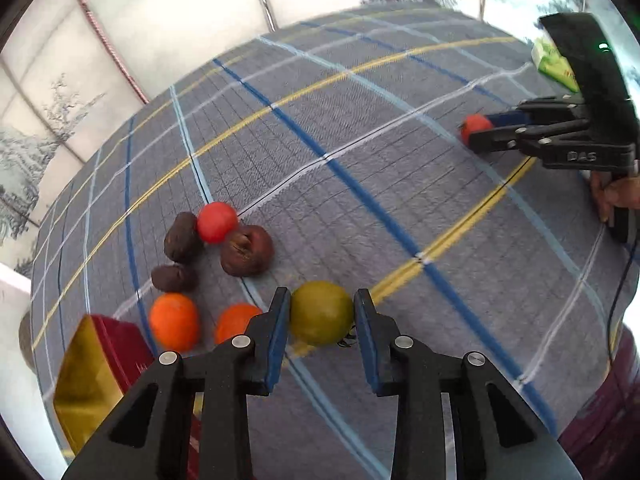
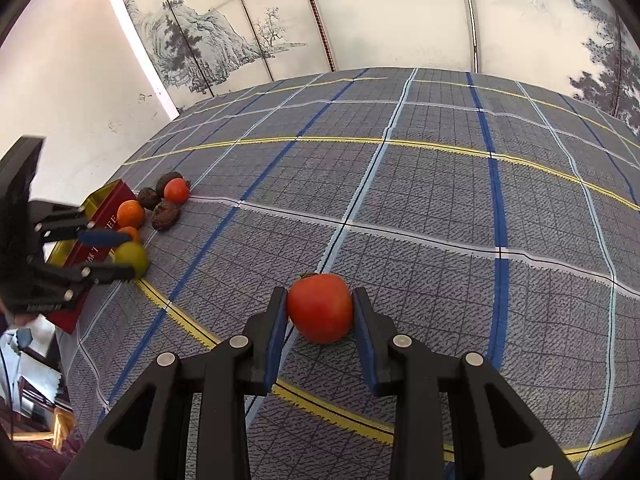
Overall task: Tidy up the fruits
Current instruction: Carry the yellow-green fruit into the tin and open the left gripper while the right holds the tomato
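Note:
My left gripper [image 1: 322,312] is shut on a yellow-green round fruit [image 1: 321,313], low over the plaid tablecloth; it also shows in the right wrist view [image 2: 132,257]. My right gripper [image 2: 320,308] is shut on a red tomato [image 2: 320,307], also seen at the far right in the left wrist view [image 1: 474,127]. A cluster lies left of the green fruit: two oranges [image 1: 174,322] [image 1: 235,321], a small red tomato [image 1: 217,222], and three dark brown wrinkled fruits [image 1: 247,251].
A red and gold box [image 1: 96,368] lies at the table's left edge beside the cluster. A green packet [image 1: 554,65] sits at the far right behind the right gripper. The grey plaid tablecloth [image 2: 440,200] covers the table; a painted screen stands behind.

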### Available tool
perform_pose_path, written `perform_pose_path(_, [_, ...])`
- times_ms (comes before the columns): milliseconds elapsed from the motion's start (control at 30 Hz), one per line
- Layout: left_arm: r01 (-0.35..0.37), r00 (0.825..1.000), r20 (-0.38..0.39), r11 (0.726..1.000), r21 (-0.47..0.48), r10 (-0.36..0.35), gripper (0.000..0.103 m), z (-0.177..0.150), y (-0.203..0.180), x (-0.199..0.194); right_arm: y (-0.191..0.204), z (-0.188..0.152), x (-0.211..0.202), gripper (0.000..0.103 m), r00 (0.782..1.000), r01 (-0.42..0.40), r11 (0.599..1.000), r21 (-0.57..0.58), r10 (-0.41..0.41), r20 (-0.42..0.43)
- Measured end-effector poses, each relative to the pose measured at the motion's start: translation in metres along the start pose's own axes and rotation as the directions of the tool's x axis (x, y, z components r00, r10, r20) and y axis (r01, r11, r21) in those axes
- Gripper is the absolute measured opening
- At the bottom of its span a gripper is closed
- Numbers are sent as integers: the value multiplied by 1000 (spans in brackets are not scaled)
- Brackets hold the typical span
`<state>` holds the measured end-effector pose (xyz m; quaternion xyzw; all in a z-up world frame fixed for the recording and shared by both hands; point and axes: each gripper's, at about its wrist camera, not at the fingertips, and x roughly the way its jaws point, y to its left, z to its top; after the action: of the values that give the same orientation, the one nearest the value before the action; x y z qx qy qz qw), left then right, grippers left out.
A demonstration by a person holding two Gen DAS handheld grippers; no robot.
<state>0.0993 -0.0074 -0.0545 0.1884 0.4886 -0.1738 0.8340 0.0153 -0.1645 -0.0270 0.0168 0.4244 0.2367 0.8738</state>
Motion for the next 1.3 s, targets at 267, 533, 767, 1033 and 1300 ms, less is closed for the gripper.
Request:
perform_pose_path(267, [132, 981, 182, 920, -370, -68, 33, -44, 15, -66, -1, 1, 0, 30, 1000, 2, 1000, -2, -2, 0])
perform_pose_path(533, [141, 979, 196, 869, -475, -52, 33, -85, 10, -93, -2, 1, 0, 30, 1000, 13, 1000, -6, -13, -2])
perform_pose_path(767, [102, 979, 203, 850, -516, 5, 33, -99, 12, -108, -2, 1, 1, 29, 1000, 16, 1000, -7, -16, -3])
perform_pose_path(1033, [-2, 969, 202, 823, -569, 142, 34, -116, 13, -139, 2, 1, 2, 29, 999, 41, 999, -24, -41, -6])
perform_pose_path(1300, [-138, 948, 153, 795, -591, 279, 34, -137, 15, -158, 3, 0, 2, 29, 999, 41, 999, -17, -42, -5])
